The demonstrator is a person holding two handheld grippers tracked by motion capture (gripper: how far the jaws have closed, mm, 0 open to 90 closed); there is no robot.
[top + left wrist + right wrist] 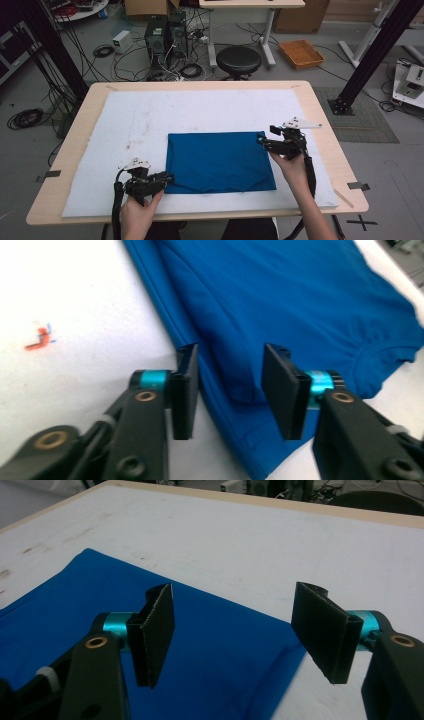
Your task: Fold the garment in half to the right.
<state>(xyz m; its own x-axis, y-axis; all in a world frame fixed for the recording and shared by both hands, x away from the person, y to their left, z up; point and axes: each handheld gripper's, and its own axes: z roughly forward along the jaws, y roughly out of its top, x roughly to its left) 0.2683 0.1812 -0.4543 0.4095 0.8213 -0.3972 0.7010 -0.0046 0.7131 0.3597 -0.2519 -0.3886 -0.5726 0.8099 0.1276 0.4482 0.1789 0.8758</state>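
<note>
Straddling the blue shirt's [300, 300] edge, left gripper [230, 390] jaws look unclenched; right gripper [235, 630] released above its corner.

The right gripper [232, 630] hovers with jaws wide apart over a blue cloth [210, 665]. The cloth's corner lies on a white mat [280, 545].

Blue cloth [220, 161] on white-padded table [320, 120]
</note>
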